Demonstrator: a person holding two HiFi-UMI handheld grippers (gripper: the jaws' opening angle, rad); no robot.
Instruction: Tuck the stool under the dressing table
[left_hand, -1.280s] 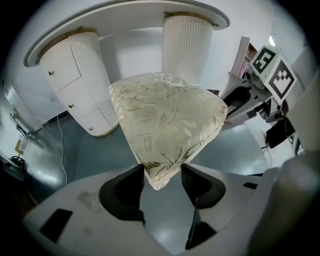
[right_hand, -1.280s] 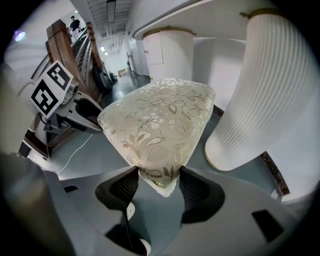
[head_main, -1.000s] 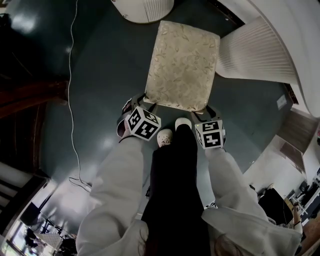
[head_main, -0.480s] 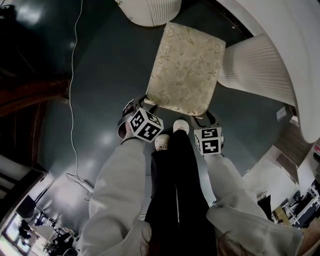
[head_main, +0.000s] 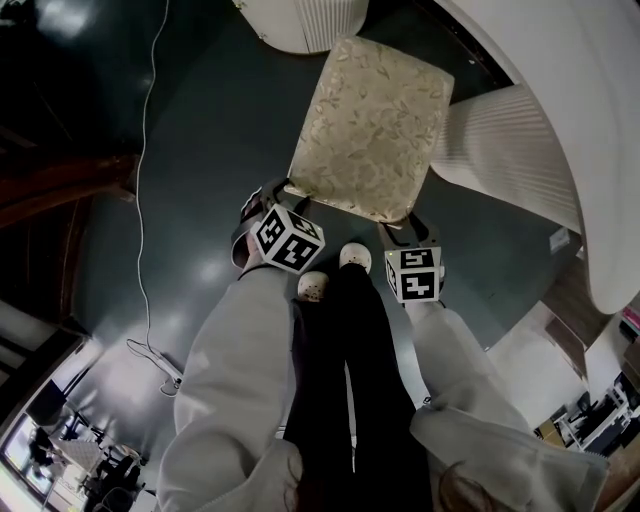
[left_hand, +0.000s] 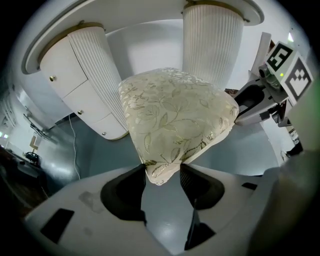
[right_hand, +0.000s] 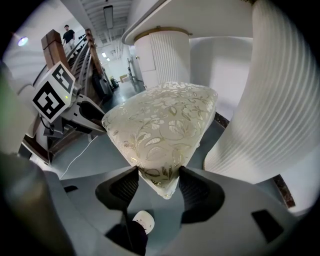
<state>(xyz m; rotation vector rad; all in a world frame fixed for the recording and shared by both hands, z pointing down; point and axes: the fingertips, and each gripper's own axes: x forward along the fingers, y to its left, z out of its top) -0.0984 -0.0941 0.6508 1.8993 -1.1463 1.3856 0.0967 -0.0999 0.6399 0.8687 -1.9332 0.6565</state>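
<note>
My left gripper (left_hand: 162, 176) is closing on a stool (head_main: 370, 130) corner; my right gripper (right_hand: 156, 184) clamps another. I'd push both evenly toward the dressing table (head_main: 590, 120), upper right.

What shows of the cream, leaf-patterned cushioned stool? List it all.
The stool has a squarish padded seat in cream fabric with a shiny gold leaf pattern; its legs are hidden. It sits level above the dark floor, before the gap between two white ribbed pedestals. The left gripper, jaws closing, pinches its near left corner; the right gripper clamps the near right corner.
</note>
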